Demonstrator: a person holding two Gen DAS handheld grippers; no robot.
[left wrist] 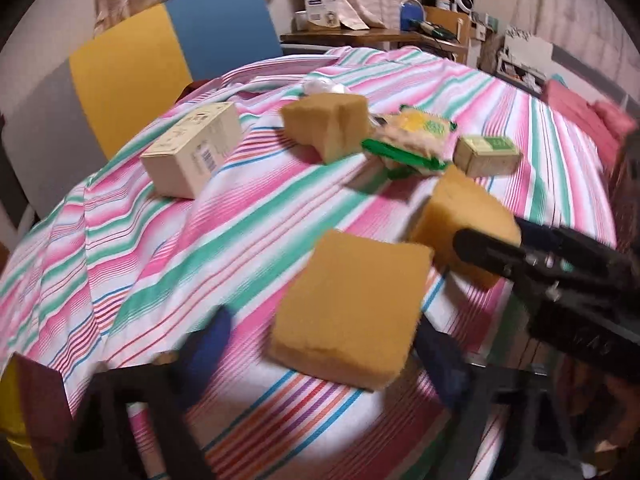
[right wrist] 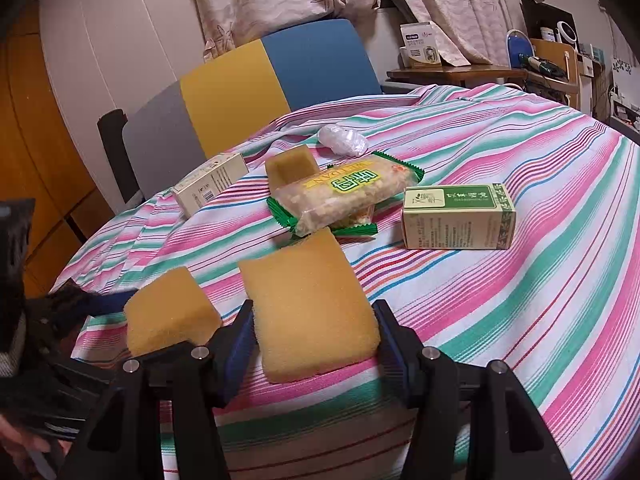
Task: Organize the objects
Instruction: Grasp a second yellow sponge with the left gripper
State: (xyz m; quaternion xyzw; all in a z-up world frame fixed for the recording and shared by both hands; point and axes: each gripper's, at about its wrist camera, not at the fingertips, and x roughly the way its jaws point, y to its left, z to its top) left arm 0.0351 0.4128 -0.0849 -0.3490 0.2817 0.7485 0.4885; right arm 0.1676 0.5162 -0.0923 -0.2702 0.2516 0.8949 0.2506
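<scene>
Three yellow sponges lie on a striped tablecloth. In the right wrist view my right gripper (right wrist: 314,332) has its jaws around the large flat sponge (right wrist: 308,308), pads touching both sides. A smaller sponge (right wrist: 170,316) lies to its left, beside my left gripper, seen at the frame's left edge. In the left wrist view my left gripper (left wrist: 324,352) is open, and that smaller sponge (left wrist: 352,304) lies between its blurred fingers. The right gripper (left wrist: 560,268) grips its sponge (left wrist: 464,220) there. A third sponge (left wrist: 328,120) lies farther back.
A snack packet with green edges (right wrist: 344,196), a green-and-cream box (right wrist: 456,216), a cream box (right wrist: 212,184) and a crumpled clear wrapper (right wrist: 342,140) lie mid-table. A yellow, blue and grey chair (right wrist: 256,88) stands behind. A cluttered wooden desk (right wrist: 460,72) stands at the back right.
</scene>
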